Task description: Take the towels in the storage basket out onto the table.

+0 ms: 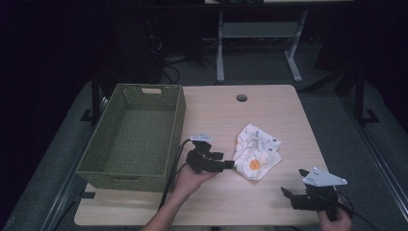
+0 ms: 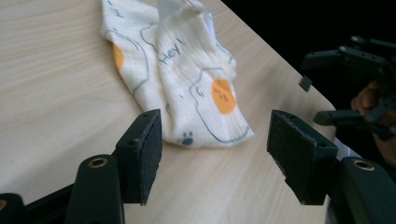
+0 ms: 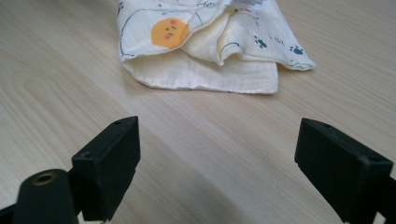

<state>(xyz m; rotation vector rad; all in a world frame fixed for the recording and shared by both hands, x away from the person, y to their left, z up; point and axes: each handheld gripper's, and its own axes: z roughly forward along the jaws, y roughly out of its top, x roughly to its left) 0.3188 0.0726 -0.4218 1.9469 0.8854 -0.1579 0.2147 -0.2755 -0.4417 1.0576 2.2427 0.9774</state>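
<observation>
- Light wooden table, with a green woven rectangular basket on its left side.
- Crumpled cream cloth printed with orange spots and blue outlines lies mid-table, right of the basket.
- Left gripper is nearer, its wide-open, empty jaws just beside the cloth's left edge; left gripper view reads "Hey!" on the cloth.
- Right gripper, also open and empty, waits well apart; right gripper view shows the folded hem.

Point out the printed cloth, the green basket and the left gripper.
printed cloth (image 1: 256, 151): high view, middle of the crumpled fabric.
green basket (image 1: 182, 113): high view, its right wall.
left gripper (image 1: 229, 164): high view, between its open jaw tips, beside the cloth.
</observation>
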